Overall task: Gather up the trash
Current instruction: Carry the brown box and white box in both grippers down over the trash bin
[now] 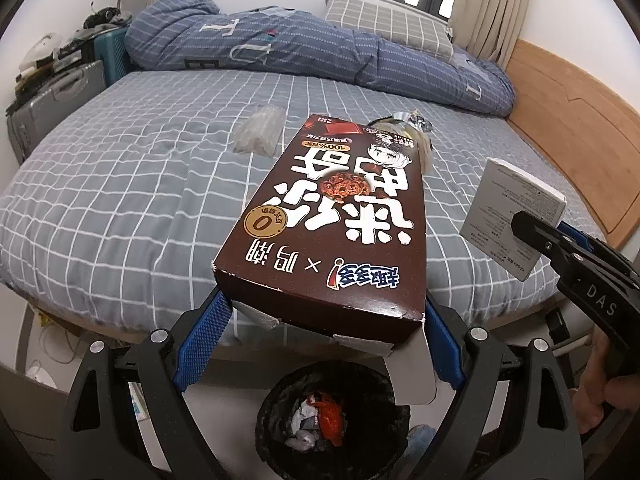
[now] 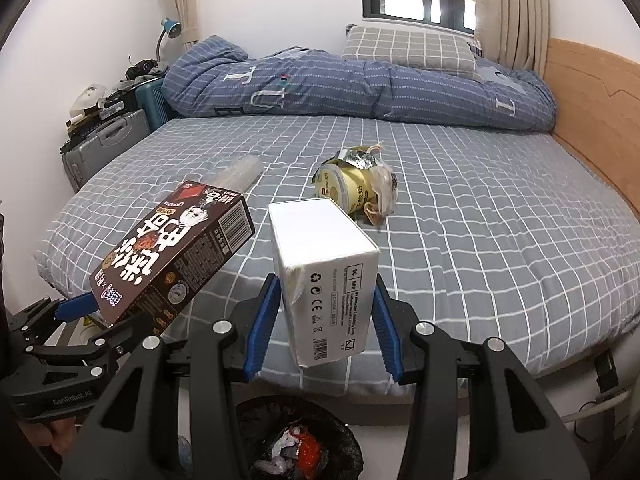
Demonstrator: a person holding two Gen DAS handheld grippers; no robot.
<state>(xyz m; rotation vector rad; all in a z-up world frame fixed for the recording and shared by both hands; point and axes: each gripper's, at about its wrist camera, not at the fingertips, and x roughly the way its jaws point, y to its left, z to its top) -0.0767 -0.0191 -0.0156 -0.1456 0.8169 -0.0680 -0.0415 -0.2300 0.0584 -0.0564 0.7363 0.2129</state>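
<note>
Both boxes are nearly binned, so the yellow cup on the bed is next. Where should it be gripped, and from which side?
Grip the yellow cup across its round body, coming from above. It lies tipped, torn foil lid peeled back and a crumpled wrapper against one side, so the plain wall probably holds best.

Right gripper [image 2: 326, 320]: blue-padded fingers [image 2: 262, 326] pressed on both sides of a white box [image 2: 326, 276], held clear of the bed.
Left gripper [image 2: 94, 314]: at lower left, clamped on a tilted brown snack box [image 2: 172, 252].
Bed [image 2: 500, 248]: grey grid sheet, carrying an opened foil-lidded cup [image 2: 356, 186] and clear plastic packaging [image 2: 238, 174].
Trash bin [image 2: 296, 444]: black-lined, below the fingers, holding crumpled white and red scraps.
Far side: rolled blue quilt [image 2: 360, 88], checked pillow [image 2: 408, 48].
</note>
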